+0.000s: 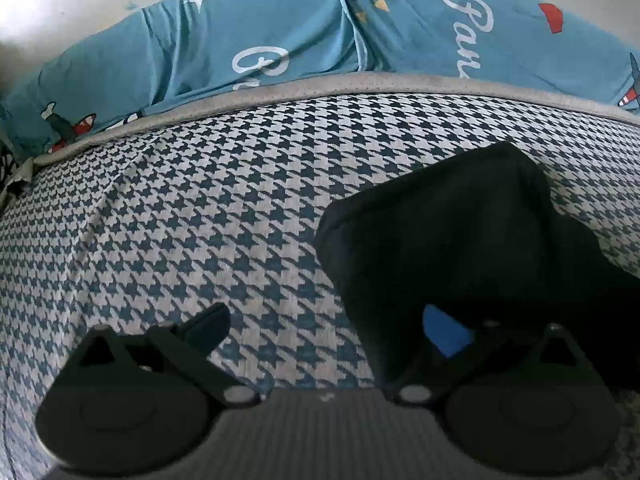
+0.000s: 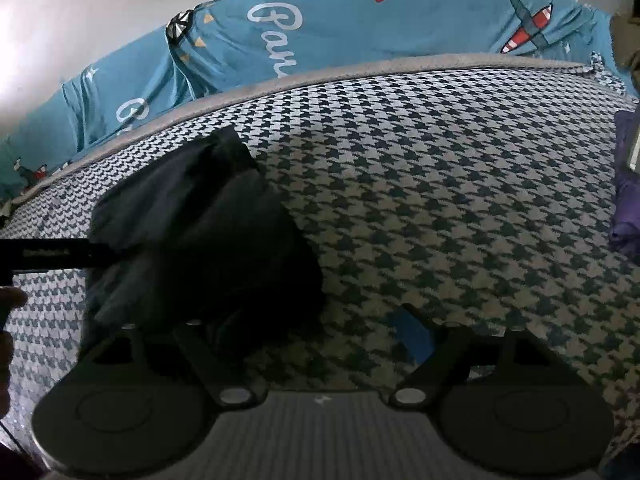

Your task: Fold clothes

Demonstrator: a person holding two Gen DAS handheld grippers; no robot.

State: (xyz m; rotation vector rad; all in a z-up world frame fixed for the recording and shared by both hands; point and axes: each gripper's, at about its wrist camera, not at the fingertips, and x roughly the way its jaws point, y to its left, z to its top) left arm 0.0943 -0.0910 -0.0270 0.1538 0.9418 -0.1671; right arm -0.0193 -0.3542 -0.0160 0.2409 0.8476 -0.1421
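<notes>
A dark, nearly black folded garment (image 1: pixel 460 240) lies on the houndstooth bed cover (image 1: pixel 200 220). In the left wrist view it fills the right side. My left gripper (image 1: pixel 326 332) hangs open just above the cover, its blue-padded right finger (image 1: pixel 444 336) over the garment's near edge and its left finger over bare cover. In the right wrist view the garment (image 2: pixel 200 240) is on the left. My right gripper (image 2: pixel 304 332) is open, its left finger dark against the cloth and its blue pad (image 2: pixel 412 336) over the cover. Nothing is pinched in either.
A blue printed sheet (image 1: pixel 280 40) with white lettering and planes runs along the back behind a grey piped edge (image 1: pixel 360 84). A purple cloth (image 2: pixel 626 184) sits at the right edge. The other gripper's black finger (image 2: pixel 52 256) and a hand (image 2: pixel 8 300) enter from the left.
</notes>
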